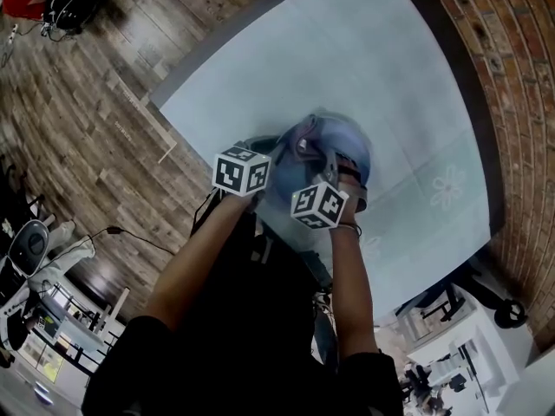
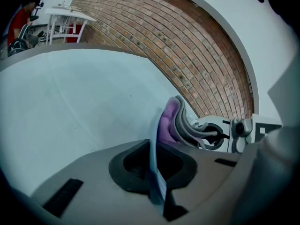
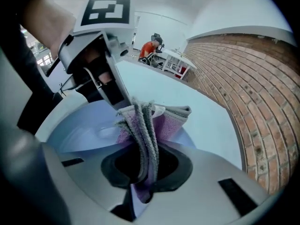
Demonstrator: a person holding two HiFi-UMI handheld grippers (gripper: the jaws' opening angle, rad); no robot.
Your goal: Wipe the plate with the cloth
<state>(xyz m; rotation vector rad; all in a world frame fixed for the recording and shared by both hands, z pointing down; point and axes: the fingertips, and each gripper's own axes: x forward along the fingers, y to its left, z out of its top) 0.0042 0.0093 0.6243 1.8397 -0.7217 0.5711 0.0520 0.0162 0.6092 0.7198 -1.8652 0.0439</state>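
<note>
Both forearms are extended forward from the near edge of the tabletop point(image 1: 364, 50), bare below dark sleeves, and both are angled downward. The left gripper point(image 2: 157, 175) is carried at the shallower angle. Its jaws are closed on the rim of the plate point(image 2: 153, 156), which is seen edge-on between them. The right gripper point(image 3: 143, 172) is pitched more steeply. Its jaws are clamped on the folded grey and purple cloth point(image 3: 146, 125), which stands up out of them. The cloth is pressed against the face of the pale blue plate just beside the left gripper.

In the head view the plate point(image 1: 351, 146) is located over the tabletop, just inside the near edge and about midway along it. Whether it rests on the tabletop cannot be determined.

The tabletop is pale blue-grey, with a faint flower print point(image 1: 447, 187) toward its right edge. A brick wall point(image 1: 512, 76) runs along the far edge. Wooden flooring point(image 1: 87, 102) is laid on the left. A white rack point(image 3: 174, 62) stands beyond the far corner.
</note>
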